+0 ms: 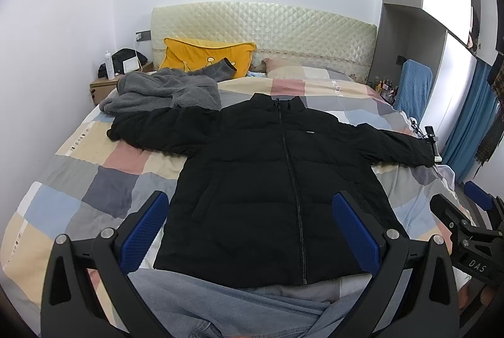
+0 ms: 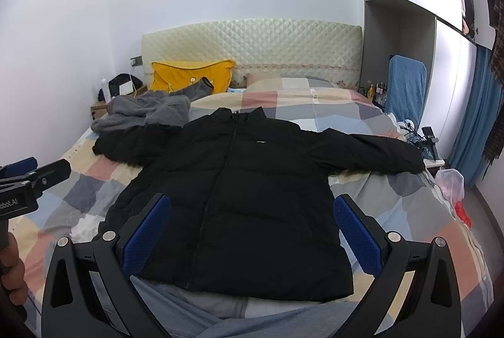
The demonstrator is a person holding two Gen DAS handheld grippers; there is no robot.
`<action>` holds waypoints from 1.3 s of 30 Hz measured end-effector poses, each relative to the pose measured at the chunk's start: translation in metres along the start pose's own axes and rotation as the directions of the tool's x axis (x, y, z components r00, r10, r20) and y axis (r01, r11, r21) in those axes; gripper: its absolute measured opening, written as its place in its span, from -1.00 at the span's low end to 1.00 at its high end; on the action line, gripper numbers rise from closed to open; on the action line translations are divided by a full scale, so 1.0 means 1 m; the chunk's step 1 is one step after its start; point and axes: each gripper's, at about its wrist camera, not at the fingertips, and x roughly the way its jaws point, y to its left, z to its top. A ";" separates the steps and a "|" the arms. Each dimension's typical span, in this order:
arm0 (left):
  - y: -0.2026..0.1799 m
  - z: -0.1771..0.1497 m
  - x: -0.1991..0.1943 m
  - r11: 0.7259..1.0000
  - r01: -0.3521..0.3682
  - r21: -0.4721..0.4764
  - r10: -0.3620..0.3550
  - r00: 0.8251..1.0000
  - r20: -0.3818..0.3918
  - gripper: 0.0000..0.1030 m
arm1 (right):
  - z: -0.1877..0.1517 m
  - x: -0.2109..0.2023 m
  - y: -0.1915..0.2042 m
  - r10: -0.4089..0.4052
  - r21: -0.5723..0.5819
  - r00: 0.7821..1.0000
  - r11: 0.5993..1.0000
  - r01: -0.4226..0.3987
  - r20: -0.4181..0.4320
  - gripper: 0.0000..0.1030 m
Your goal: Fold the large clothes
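A black puffer jacket (image 1: 267, 174) lies flat and zipped on the bed, collar toward the headboard, both sleeves spread out sideways; it also shows in the right wrist view (image 2: 245, 196). My left gripper (image 1: 250, 215) is open and empty, held above the jacket's lower hem. My right gripper (image 2: 252, 218) is open and empty, also above the hem, slightly to the right. The right gripper shows at the right edge of the left wrist view (image 1: 472, 221); the left gripper shows at the left edge of the right wrist view (image 2: 31, 177).
The bed has a checked quilt (image 1: 104, 180). A grey fleece garment (image 1: 163, 92) lies by the jacket's left sleeve, before a yellow pillow (image 1: 201, 54). Light blue jeans (image 1: 220, 306) lie under the hem at the near edge. A blue chair (image 1: 412, 86) stands right of the bed.
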 end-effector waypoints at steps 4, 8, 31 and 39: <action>-0.007 -0.006 0.000 1.000 -0.002 0.002 0.002 1.000 -0.003 1.00 | -0.001 0.001 0.004 -0.008 -0.011 1.000 1.000 0.008 0.004 1.00; -0.006 -0.004 -0.001 1.000 0.002 -0.013 -0.002 1.000 0.005 1.00 | -0.001 -0.001 0.003 -0.010 -0.013 1.000 1.000 0.010 0.009 1.00; -0.012 -0.017 -0.003 1.000 0.012 0.002 -0.012 1.000 -0.008 1.00 | -0.004 0.000 0.003 -0.002 0.005 1.000 1.000 0.002 0.008 1.00; -0.012 -0.016 -0.002 1.000 0.013 0.001 -0.013 1.000 -0.007 1.00 | -0.005 -0.001 0.000 0.018 0.020 1.000 1.000 -0.018 0.008 1.00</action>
